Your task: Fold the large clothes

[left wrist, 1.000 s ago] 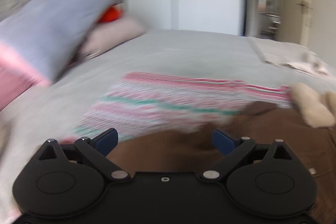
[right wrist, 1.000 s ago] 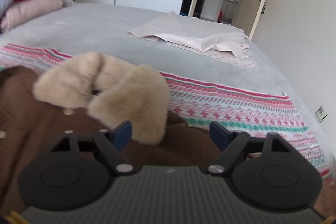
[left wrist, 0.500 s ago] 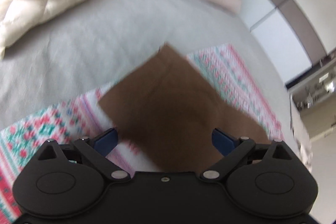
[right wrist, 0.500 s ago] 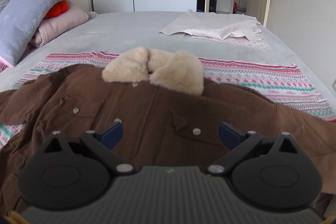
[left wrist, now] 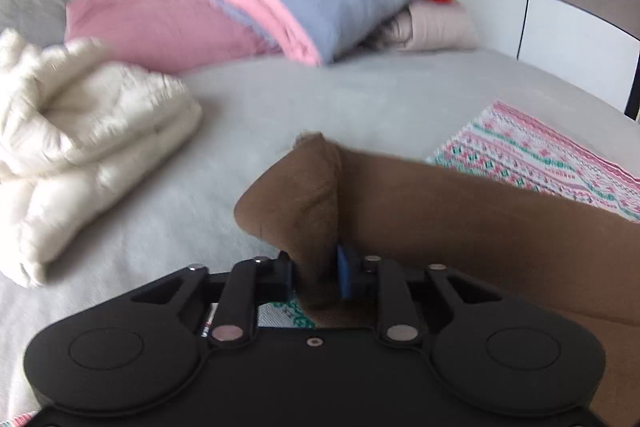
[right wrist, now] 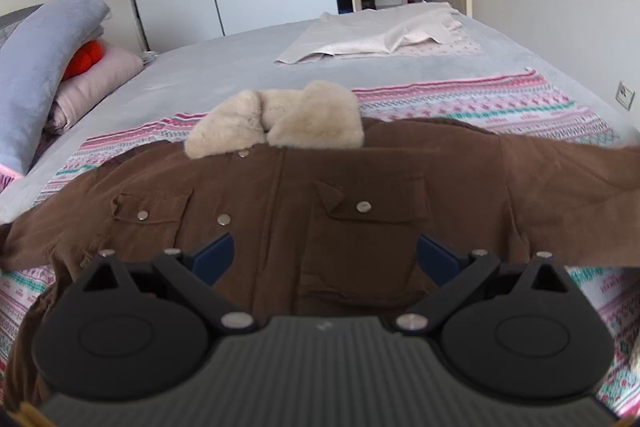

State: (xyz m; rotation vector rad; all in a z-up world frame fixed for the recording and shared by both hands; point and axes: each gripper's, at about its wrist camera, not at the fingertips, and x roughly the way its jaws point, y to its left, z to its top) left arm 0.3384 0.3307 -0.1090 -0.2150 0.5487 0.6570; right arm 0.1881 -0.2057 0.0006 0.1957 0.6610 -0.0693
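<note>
Both wrist views low over bed (right wrist: 248,59)

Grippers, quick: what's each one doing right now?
Left gripper: has just closed on the brown jacket sleeve end.
Right gripper: open, empty, above the jacket front.

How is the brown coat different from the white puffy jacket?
The brown coat lies spread flat on the patterned blanket; the white puffy jacket is folded into a bundle. The left gripper pinches the brown coat's sleeve; nothing touches the white jacket. Both are on the grey bed.
</note>
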